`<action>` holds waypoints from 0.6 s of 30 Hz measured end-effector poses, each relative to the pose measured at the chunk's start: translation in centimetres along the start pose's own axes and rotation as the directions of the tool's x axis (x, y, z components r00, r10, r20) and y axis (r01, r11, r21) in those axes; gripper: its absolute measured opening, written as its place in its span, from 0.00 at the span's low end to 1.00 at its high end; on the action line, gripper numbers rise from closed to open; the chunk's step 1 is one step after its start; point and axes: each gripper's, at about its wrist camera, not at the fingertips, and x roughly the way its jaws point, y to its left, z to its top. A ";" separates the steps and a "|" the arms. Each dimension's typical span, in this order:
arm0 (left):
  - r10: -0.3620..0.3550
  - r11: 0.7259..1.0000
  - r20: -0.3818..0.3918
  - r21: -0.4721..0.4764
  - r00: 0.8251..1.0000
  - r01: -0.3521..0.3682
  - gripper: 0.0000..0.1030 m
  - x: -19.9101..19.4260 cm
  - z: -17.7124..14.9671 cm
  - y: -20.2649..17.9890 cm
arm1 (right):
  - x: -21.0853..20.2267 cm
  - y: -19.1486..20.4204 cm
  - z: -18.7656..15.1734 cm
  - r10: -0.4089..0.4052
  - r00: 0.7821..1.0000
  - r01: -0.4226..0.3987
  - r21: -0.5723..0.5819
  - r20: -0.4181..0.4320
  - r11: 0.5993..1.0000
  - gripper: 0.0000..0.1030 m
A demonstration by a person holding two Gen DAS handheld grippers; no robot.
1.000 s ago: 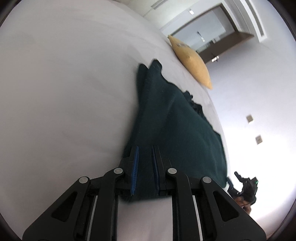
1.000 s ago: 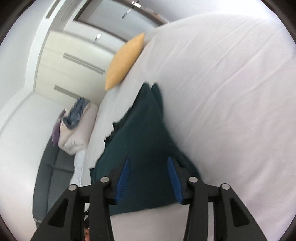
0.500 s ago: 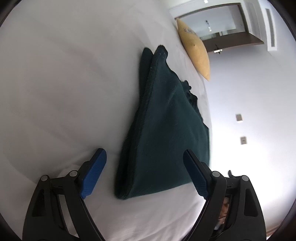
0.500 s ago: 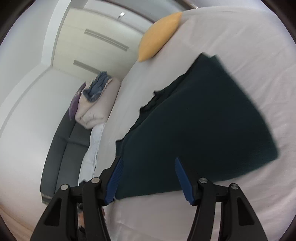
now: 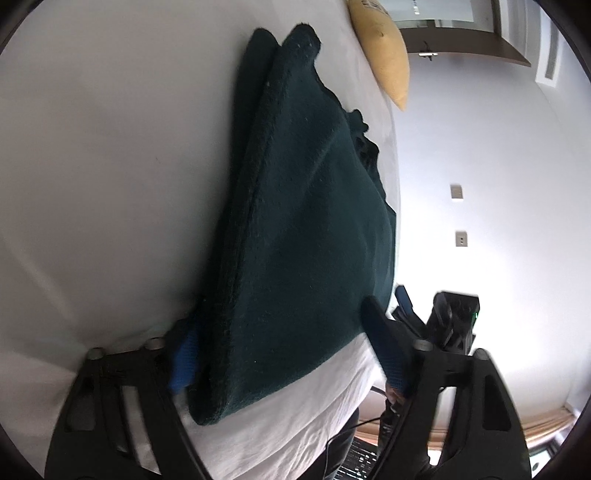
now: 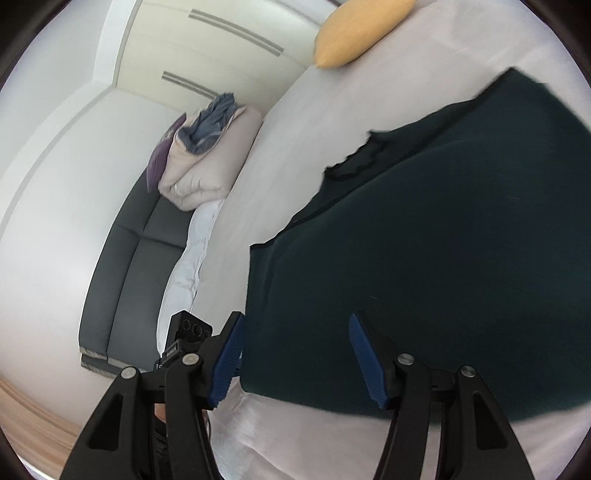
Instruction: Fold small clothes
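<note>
A dark green garment [image 5: 306, 203] lies folded in layers on the white bed sheet [image 5: 92, 166]. My left gripper [image 5: 280, 312] straddles its thick near folded edge. Its jaws are closing, the cloth lies between them, and the right pad [image 5: 388, 354] stands clear of the cloth. In the right wrist view the garment [image 6: 424, 240] fills the right half. My right gripper [image 6: 295, 317] stands open over its near left corner, with cloth between the blue pads [image 6: 365, 358] but no grip.
A yellow pillow [image 5: 384, 48] [image 6: 358, 33] lies at the far end of the bed. A dark sofa [image 6: 136, 258] with piled bedding [image 6: 207, 155] runs along the bed's left side. The bed's near edge is just below both grippers.
My left gripper let go of the garment's edge, opened wide, moved in around the thick fold and is narrowing. My right gripper swung left to the near left corner, still open.
</note>
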 end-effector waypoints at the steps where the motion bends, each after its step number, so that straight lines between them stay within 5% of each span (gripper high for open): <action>1: -0.008 1.000 0.000 -0.011 1.000 0.008 0.50 0.2 -0.4 0.3 | 1.1 0.3 0.4 -0.006 1.000 0.006 -0.004 -0.014 1.000 0.60; 3: -0.014 0.999 0.008 -0.029 1.000 0.014 0.30 0.3 -0.8 1.2 | 2.3 0.6 0.7 -0.012 0.999 0.012 -0.010 -0.030 1.000 0.60; 8: -0.049 0.997 0.065 -0.058 0.997 0.053 0.15 0.0 -1.9 2.2 | 5.6 0.4 1.6 -0.021 0.997 0.021 0.002 -0.071 1.000 0.60; 12: -0.057 0.997 0.114 -0.053 0.992 0.064 0.11 -0.5 -2.5 1.0 | 7.4 -0.8 2.4 -0.039 0.993 0.042 0.021 -0.111 0.999 0.60; 18: -0.005 0.995 0.138 0.102 0.990 -0.009 0.10 -0.2 -2.0 -7.9 | 7.8 -2.6 3.2 0.029 0.988 -0.018 0.077 -0.149 0.997 0.59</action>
